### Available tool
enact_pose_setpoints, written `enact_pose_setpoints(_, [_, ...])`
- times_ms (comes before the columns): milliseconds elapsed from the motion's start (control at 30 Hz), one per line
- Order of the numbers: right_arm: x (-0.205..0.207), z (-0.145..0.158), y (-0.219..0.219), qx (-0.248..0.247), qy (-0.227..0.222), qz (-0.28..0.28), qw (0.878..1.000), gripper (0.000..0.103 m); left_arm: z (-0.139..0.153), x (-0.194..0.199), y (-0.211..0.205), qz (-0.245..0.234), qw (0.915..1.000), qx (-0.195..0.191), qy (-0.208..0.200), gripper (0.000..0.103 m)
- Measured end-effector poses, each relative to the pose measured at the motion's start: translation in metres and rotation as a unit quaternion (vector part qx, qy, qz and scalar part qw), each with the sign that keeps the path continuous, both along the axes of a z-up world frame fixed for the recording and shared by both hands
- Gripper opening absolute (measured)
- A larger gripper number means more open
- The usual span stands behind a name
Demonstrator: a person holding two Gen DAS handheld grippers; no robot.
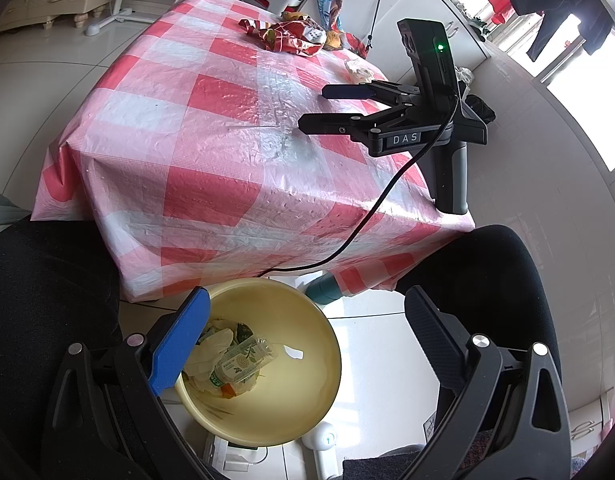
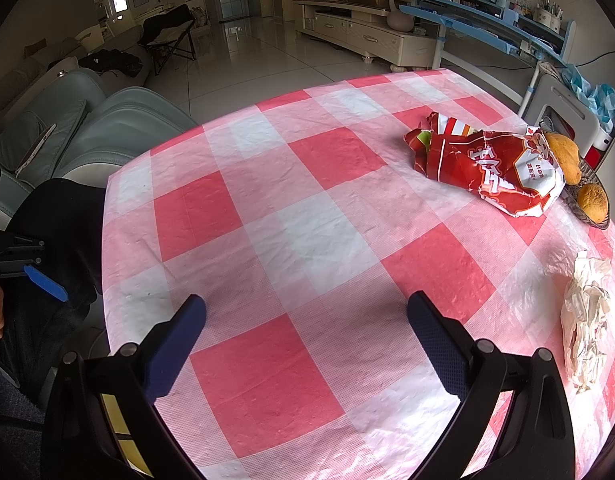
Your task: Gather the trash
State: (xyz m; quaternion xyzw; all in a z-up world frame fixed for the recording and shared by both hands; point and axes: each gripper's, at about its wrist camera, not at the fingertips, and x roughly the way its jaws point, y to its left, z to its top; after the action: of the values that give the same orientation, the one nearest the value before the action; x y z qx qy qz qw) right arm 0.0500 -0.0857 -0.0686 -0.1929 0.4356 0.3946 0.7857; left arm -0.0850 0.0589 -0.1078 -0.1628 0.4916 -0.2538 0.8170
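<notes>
A yellow basin stands on the floor below the table's near edge, holding crumpled tissue and a clear wrapper. My left gripper hangs open above it, nothing between its fingers. Over the checked tablecloth my right gripper is open and empty; the left wrist view shows it too, right gripper. A crumpled red snack bag lies at the far right of the table, red snack bag. A crumpled white paper lies at the right edge, white paper.
A dark dish with two yellow fruits sits behind the snack bag. The person's dark-clothed legs flank the basin. A grey sofa stands left of the table, a cabinet and a blue desk beyond it.
</notes>
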Motion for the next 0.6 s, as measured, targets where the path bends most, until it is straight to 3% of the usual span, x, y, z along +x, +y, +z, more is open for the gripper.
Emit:
enact_pose_setpoints(367, [0.000,0.000,0.000,0.000,0.000,0.000,1.000,0.096,0.003,0.002,0.013,0.029,0.9994,-0.017,-0.006,0.094])
enact_pose_setpoints(600, [0.001,0.000,0.000,0.000,0.000,0.000,1.000,0.096,0.006,0.002,0.007,0.038,0.9991,0.009,-0.018,0.094])
